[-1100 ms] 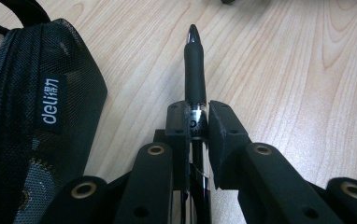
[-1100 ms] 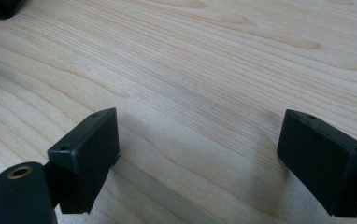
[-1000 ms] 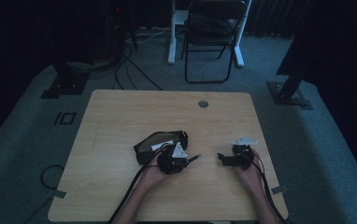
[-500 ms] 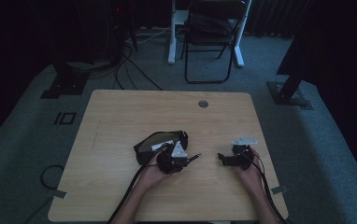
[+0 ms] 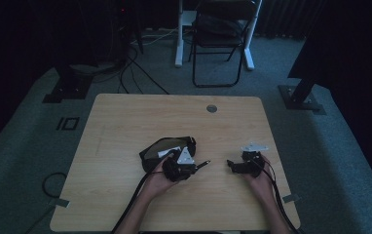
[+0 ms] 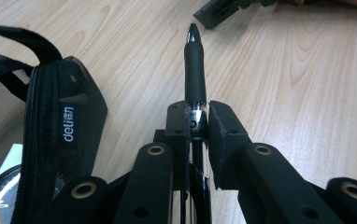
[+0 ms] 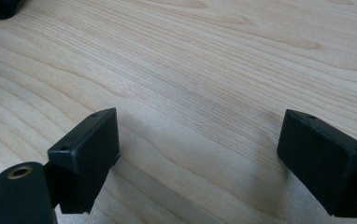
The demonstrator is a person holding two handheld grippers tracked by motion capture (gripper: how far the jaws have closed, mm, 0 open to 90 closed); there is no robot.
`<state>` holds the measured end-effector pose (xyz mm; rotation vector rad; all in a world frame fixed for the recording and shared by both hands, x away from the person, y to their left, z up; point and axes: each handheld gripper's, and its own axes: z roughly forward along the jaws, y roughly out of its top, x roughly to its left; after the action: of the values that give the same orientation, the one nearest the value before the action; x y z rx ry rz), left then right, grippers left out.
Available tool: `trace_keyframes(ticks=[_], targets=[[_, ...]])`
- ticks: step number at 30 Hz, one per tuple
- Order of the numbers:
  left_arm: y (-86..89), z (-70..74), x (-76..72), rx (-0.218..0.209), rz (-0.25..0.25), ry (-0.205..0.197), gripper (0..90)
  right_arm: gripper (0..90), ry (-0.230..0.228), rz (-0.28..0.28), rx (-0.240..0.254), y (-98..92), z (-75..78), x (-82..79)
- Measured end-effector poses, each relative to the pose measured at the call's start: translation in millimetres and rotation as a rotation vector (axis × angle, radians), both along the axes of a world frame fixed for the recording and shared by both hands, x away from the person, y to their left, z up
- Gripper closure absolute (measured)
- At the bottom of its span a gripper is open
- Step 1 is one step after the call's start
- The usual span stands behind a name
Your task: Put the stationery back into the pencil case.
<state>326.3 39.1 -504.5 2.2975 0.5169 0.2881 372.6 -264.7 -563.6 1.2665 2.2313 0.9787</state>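
Note:
My left gripper (image 6: 196, 123) is shut on a black pen (image 6: 195, 65), whose tip points away over the wood. In the high view the left gripper (image 5: 190, 167) sits beside a black mesh pencil case (image 5: 163, 149), with the pen (image 5: 202, 164) sticking out to the right. The pencil case (image 6: 60, 135) lies unzipped left of the jaws and carries a "deli" label. My right gripper (image 7: 197, 161) is open, jaws wide apart just above bare wood with nothing between them. In the high view the right gripper (image 5: 232, 165) rests near the table's right side, pointing left toward the pen.
The wooden table (image 5: 125, 122) has a round cable grommet (image 5: 212, 108) near its far edge. A black folding chair (image 5: 220, 39) and cables stand on the carpet beyond. The other gripper's jaw (image 6: 223, 9) shows at the top of the left gripper view.

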Motion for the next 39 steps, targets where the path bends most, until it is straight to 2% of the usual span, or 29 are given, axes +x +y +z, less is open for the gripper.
trace_keyframes(ticks=[17,39], targets=[[1.8,14.8,-6.5,-0.028,-0.025,-0.016,79.4,12.8,0.0,0.0,0.0,0.0,0.0,0.0],[9.9,26.4,-7.3,-0.02,-0.034,-0.026,79.3,12.8,-0.001,0.0,0.0,0.0,0.0,0.0]])
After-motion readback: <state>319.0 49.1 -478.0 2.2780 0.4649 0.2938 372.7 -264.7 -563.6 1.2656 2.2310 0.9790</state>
